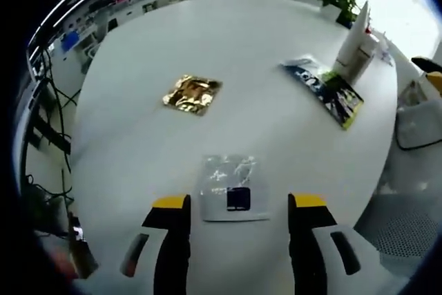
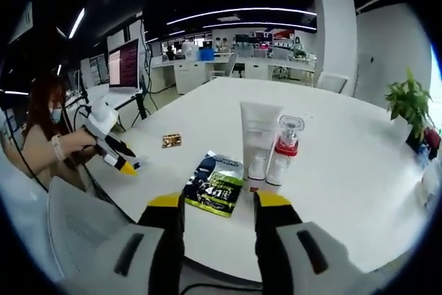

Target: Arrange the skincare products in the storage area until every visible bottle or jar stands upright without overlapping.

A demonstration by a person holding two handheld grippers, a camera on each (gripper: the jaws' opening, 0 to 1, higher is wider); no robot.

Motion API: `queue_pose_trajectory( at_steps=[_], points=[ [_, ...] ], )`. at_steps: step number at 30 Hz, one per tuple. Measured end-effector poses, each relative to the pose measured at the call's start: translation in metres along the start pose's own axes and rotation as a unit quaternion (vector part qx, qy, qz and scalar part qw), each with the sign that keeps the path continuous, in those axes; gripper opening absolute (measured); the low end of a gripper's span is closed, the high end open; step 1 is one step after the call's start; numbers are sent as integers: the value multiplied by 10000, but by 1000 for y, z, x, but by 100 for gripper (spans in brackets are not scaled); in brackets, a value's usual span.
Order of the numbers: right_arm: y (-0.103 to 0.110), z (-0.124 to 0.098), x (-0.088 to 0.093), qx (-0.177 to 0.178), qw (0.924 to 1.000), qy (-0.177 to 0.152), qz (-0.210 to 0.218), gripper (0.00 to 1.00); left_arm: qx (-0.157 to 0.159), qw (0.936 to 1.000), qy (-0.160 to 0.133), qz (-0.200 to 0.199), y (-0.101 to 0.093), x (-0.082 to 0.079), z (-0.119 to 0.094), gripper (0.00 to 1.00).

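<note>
White counter: carried everything.
Left tongs: jaws apart, clear sachet between them.
Right tongs: jaws apart, empty.
Tube, bottle: upright, side by side, beside dark packet.
Gold sachet: flat, apart.

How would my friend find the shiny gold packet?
Look at the big white round table. Three flat packets lie on it, and the gold packet sits alone near the middle. It is crinkly gold, while the dark packet lies by the white tube and the silver packet is nearest the left gripper.
</note>
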State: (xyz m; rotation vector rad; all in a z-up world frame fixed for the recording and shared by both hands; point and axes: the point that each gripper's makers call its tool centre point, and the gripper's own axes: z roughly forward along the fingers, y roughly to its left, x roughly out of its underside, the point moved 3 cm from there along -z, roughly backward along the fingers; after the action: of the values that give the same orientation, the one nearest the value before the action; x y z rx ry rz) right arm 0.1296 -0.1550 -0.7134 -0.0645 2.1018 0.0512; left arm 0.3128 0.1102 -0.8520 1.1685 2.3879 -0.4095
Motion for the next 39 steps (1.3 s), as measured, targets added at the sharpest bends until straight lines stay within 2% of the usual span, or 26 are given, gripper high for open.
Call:
queue_pose_trajectory(
  at_steps=[15,25,28,33,39],
  points=[
    [-8,1,0,185,9998,14,61,40,-170,9991,197,348,2,-1,5,47],
    [-9,2,0,186,9998,29,30,40,-186,9987,379,293,2,-3,5,43],
    [-10,1,-1,187,9998,15,25,40,-175,9985,382,352,-1,-5,6,36],
    [-11,2,0,185,9998,31,27,40,-150,9984,382,384,-1,-5,4,36],
    [-10,2,-2,161,9999,-48,6,40,-27,9967,522,622,-4,-8,5,35]
  ],
)
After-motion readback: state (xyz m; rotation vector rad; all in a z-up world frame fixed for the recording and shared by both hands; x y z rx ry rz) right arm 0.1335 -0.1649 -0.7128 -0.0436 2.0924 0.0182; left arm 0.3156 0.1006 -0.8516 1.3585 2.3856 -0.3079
